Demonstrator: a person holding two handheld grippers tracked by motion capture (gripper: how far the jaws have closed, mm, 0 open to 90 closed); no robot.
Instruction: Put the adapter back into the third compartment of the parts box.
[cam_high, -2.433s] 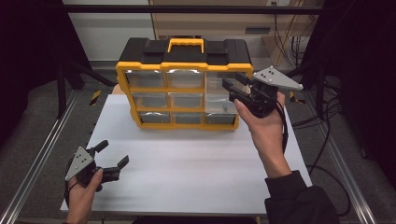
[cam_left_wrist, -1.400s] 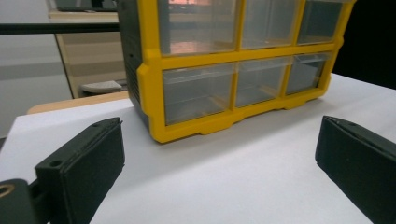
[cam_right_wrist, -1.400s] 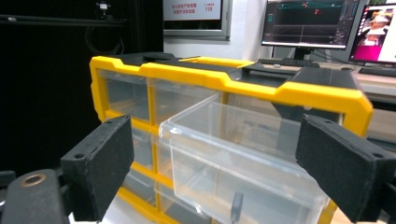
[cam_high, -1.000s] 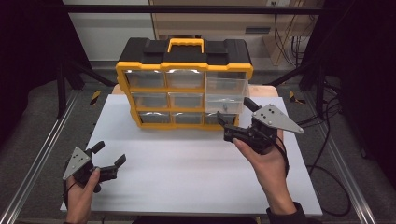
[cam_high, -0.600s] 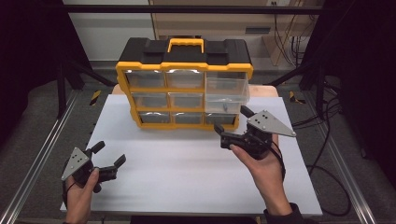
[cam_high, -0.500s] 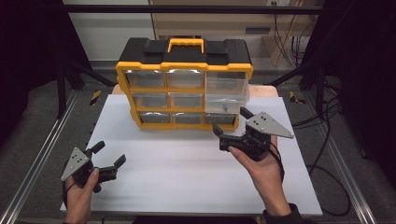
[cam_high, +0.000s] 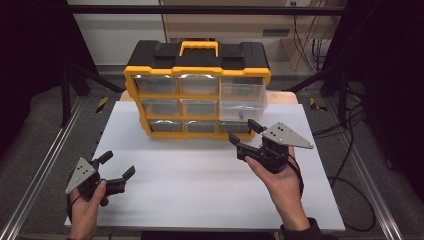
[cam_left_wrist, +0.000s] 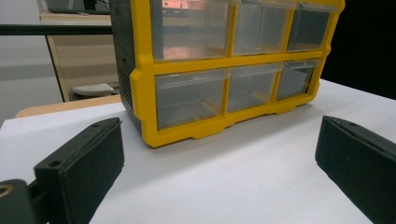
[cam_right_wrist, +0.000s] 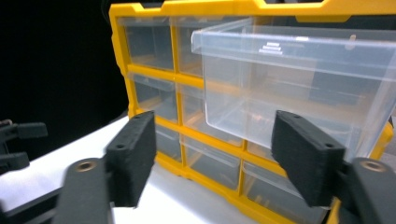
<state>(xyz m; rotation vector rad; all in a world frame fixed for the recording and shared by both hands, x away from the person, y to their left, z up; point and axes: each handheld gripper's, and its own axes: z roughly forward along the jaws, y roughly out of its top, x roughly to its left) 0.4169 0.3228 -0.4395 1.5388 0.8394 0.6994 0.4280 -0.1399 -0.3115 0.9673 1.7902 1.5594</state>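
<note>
Yellow-and-black drawer organizer (cam_high: 197, 90) sitting at the upper middle of the high view, on the far part of the white tabletop (cam_high: 200, 180), three columns of clear drawers across its front. Big clear drawer (cam_high: 242, 102) on the right column pulled out partway, sticking forward past the yellow frame; looks the same in the right gripper view, filling the upper right there (cam_right_wrist: 299, 79). Right gripper (cam_high: 245, 137) parked right of centre in the high view, just in front of the organizer's lower right corner, jaws partly spread after just closing in some, nothing pinched between them, pads not touching the drawer. Left gripper (cam_high: 117, 165) way down in the lower left of the high view, well apart from the organizer, jaws spread wide and empty, resting low over the tabletop. Left gripper view looking at the organizer's lower left corner (cam_left_wrist: 224, 88) from a low angle.
</note>
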